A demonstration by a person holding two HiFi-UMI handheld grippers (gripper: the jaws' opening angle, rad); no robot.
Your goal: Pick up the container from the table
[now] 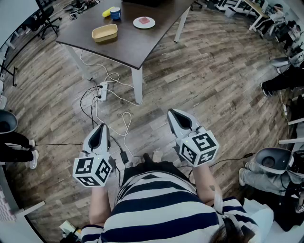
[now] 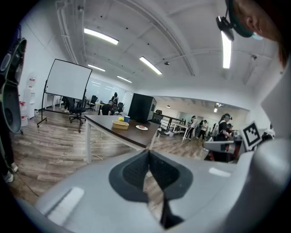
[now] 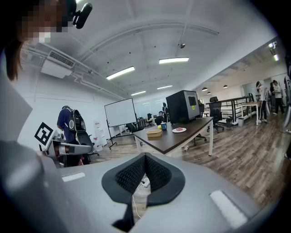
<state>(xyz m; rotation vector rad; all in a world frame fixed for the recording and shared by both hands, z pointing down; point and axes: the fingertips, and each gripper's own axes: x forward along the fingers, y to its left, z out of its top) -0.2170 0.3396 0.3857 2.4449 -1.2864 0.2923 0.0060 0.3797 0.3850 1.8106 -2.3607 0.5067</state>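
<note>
A shallow tan container [image 1: 105, 32] sits on the dark brown table [image 1: 137, 45] far ahead, also seen small in the left gripper view [image 2: 120, 124] and the right gripper view [image 3: 154, 133]. My left gripper [image 1: 100, 130] is held low over the wooden floor, well short of the table, shut with nothing in it. My right gripper [image 1: 174, 114] is beside it, also shut and empty. In each gripper view the dark ribbed pads [image 2: 136, 170] [image 3: 135, 174] meet at a seam.
On the table also stand a blue cup [image 1: 115, 13], a yellow fruit [image 1: 107, 13] and a white plate with a pink item [image 1: 144, 22]. A power strip and white cables [image 1: 102, 91] lie on the floor by the table leg [image 1: 137, 84]. Seated people and chairs ring the room.
</note>
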